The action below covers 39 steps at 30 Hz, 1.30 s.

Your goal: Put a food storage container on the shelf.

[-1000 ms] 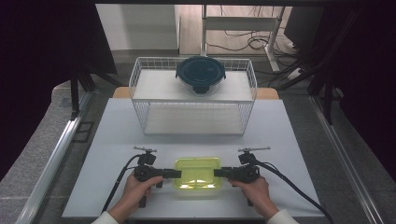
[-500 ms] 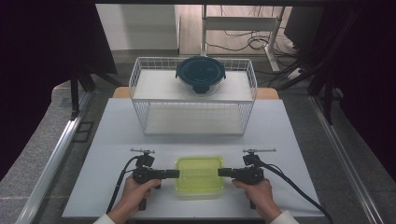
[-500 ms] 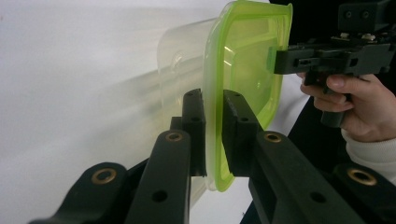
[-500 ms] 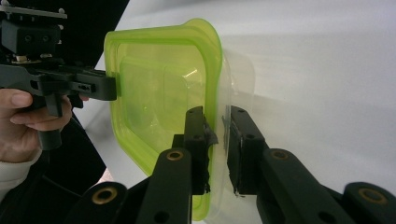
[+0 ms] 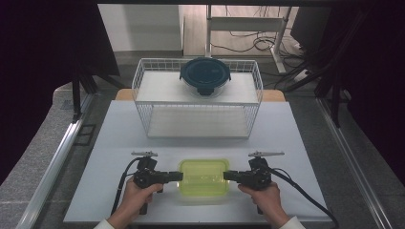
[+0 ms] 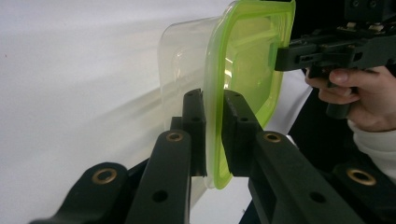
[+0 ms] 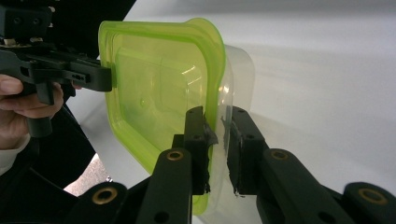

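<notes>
Both pairs of jaws are closed on the rim of the green-lidded container (image 5: 203,177), one from each side: the left gripper (image 5: 175,176) pinches its left edge, the right gripper (image 5: 230,176) its right edge. The white bench (image 5: 119,138) spreads beneath, with the container near its front edge, between the person's two hands. Farther back stands a white wire basket (image 5: 143,78), well apart from the container. On its upper shelf sits a round glass bowl with a dark blue lid (image 5: 205,75). In the left gripper view, the clear tub (image 6: 180,56) shows under the green lid (image 6: 247,60).
</notes>
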Motion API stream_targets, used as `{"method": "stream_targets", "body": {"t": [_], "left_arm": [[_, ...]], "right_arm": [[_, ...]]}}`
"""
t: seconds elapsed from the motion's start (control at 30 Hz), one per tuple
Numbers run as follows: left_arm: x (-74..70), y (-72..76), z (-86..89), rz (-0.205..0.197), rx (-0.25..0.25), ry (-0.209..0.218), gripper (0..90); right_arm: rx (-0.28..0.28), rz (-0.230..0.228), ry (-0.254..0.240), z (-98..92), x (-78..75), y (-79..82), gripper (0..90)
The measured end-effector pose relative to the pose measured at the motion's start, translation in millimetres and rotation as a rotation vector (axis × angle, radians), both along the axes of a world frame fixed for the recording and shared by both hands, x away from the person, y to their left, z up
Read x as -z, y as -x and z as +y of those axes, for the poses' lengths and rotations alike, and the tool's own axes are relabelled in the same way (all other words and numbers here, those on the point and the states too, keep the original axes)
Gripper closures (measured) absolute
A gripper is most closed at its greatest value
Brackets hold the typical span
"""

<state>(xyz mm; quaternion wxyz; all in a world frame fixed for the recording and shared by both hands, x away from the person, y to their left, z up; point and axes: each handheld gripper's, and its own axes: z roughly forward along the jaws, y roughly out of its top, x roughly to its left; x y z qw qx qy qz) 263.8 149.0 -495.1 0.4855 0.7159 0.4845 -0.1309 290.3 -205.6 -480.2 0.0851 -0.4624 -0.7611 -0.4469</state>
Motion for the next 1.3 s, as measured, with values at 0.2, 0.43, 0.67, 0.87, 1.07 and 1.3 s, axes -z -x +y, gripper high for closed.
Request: {"method": "stream_targets", "body": {"t": [0.2, 0.43, 0.67, 0.87, 1.07, 1.3], "left_arm": [[-4.0, 1.2, 0.2, -0.020, 0.005, -0.003, 81.2], [-9.1, 2.8, -1.0, -0.049, 0.005, -0.015, 81.1], [-22.1, 0.9, 2.6, -0.084, 0.011, -0.010, 81.1], [-29.6, -0.4, 2.3, -0.111, 0.007, -0.020, 81.2], [-40.1, -3.0, 0.0, -0.130, 0.009, -0.020, 81.2], [-63.3, -8.0, 0.9, -0.180, 0.017, -0.028, 81.1]], "right_arm": [[-0.003, -0.011, 0.006, 0.8, -1.3, 1.4, 78.5], [-0.003, -0.026, -0.005, 0.0, -5.5, 1.5, 78.5], [-0.011, -0.068, 0.002, 2.5, -14.3, 2.0, 78.2], [-0.015, -0.081, -0.006, 3.1, -19.6, -1.6, 78.3], [-0.014, -0.115, -0.005, 1.3, -31.4, -3.0, 78.5], [-0.015, -0.148, -0.018, -0.1, -48.2, -6.9, 78.5]]}}
